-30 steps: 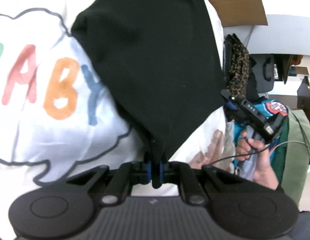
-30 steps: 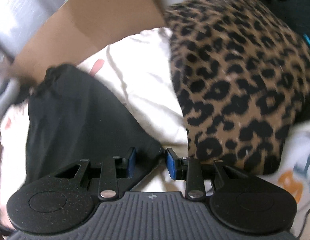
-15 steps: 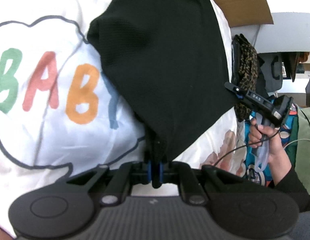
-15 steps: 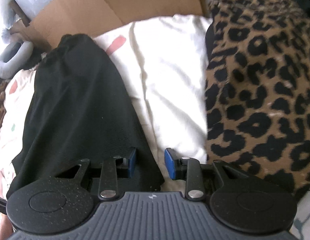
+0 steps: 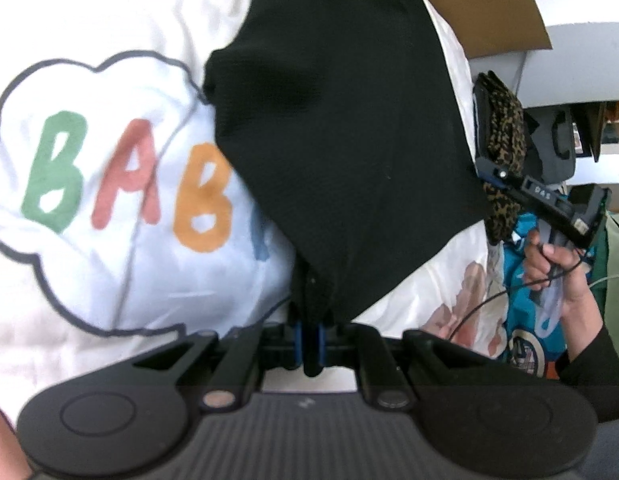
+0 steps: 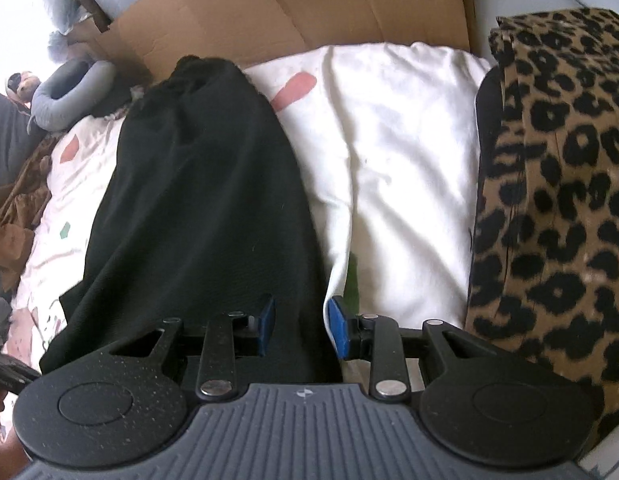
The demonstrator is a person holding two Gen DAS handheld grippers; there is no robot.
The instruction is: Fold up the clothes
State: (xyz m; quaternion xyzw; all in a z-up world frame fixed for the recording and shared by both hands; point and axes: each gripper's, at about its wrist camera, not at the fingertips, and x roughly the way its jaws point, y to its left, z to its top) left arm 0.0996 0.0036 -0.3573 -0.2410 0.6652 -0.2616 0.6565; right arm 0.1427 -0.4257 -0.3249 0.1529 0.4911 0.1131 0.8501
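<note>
A black garment (image 5: 341,120) lies spread over white bedding (image 5: 109,280) printed with coloured letters. My left gripper (image 5: 309,336) is shut on the garment's near corner. In the right wrist view the same black garment (image 6: 197,208) runs from a gathered far end down to my right gripper (image 6: 301,328). Its blue pads (image 6: 337,328) stand apart, with the cloth's right edge lying between them and not pinched. The left wrist view shows the right gripper (image 5: 487,176) at the garment's right corner, held by a hand (image 5: 549,256).
A leopard-print garment (image 6: 557,184) lies folded right of the white bedding (image 6: 389,160). A cardboard sheet (image 6: 309,8) stands behind. A grey cushion ring (image 6: 69,92) and brown cloth (image 6: 13,216) are far left. Teal printed clothing (image 5: 525,320) lies under the hand.
My right gripper has moved left, away from the leopard-print garment and further onto the black garment's corner, which now fills the gap between its pads. The left gripper keeps its hold.
</note>
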